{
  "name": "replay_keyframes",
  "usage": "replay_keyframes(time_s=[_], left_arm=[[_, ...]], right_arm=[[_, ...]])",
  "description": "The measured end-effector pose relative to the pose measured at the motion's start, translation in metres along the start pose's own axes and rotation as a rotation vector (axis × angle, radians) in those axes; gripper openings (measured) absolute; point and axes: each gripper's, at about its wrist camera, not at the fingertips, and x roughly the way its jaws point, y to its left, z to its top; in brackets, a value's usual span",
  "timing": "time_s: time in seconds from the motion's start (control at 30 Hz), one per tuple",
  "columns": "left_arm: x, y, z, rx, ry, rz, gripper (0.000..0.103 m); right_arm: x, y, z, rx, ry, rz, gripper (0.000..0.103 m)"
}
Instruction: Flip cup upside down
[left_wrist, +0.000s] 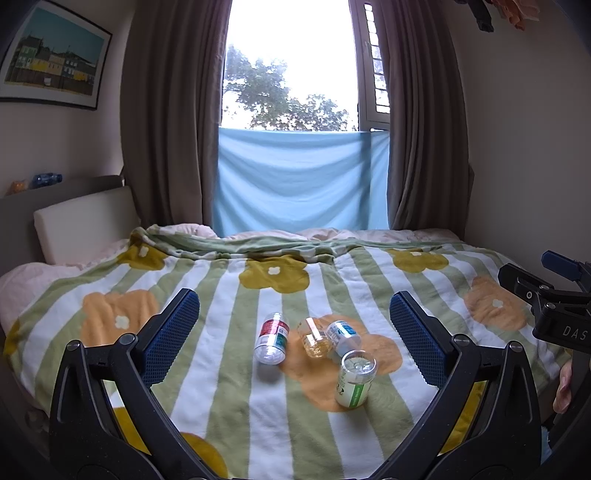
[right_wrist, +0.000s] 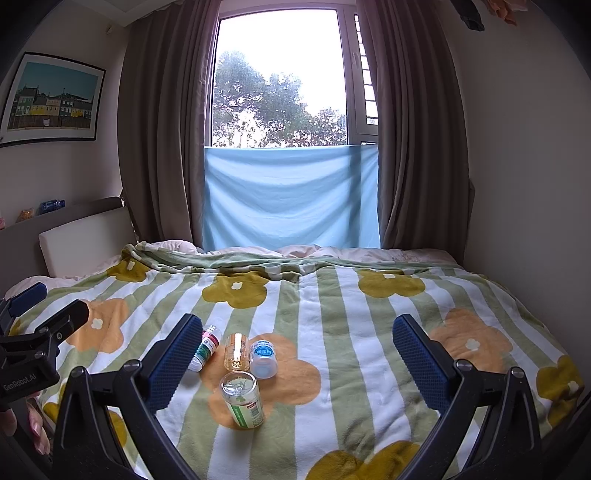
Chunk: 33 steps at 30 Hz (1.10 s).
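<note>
Several small clear cups lie on the flowered blanket (left_wrist: 221, 369). A green-labelled cup (left_wrist: 355, 378) stands nearest, base up, also in the right wrist view (right_wrist: 242, 398). A red-labelled cup (left_wrist: 272, 338), an amber cup (left_wrist: 314, 338) and a blue-labelled cup (left_wrist: 343, 334) lie on their sides behind it; they also show in the right wrist view as the red-labelled cup (right_wrist: 206, 349), the amber cup (right_wrist: 236, 350) and the blue-labelled cup (right_wrist: 263, 359). My left gripper (left_wrist: 293, 321) is open above the bed, short of the cups. My right gripper (right_wrist: 295, 345) is open, with the cups near its left finger (right_wrist: 173, 362).
The bed fills the foreground, with a pillow (left_wrist: 85, 221) and headboard at the left. Curtains and a window with a blue cloth (left_wrist: 299, 181) stand behind the bed. Each gripper shows at the edge of the other's view, the right gripper (left_wrist: 554, 295) and the left gripper (right_wrist: 33, 339).
</note>
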Motion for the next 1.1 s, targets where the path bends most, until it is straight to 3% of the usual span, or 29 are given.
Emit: replay_keyframes(time_s=[0.73,1.1], left_arm=[[0.0022,0.0019,0.0006,0.054,-0.028,0.061,0.103],[0.0065,-0.0015,-0.0016,0.059,-0.028,0.000,0.103]], right_arm=[[0.0005,0.0002,0.0000,0.004,0.003,0.001,0.103],[0.0015,0.0021,0.0000,0.005,0.007,0.000,0.103]])
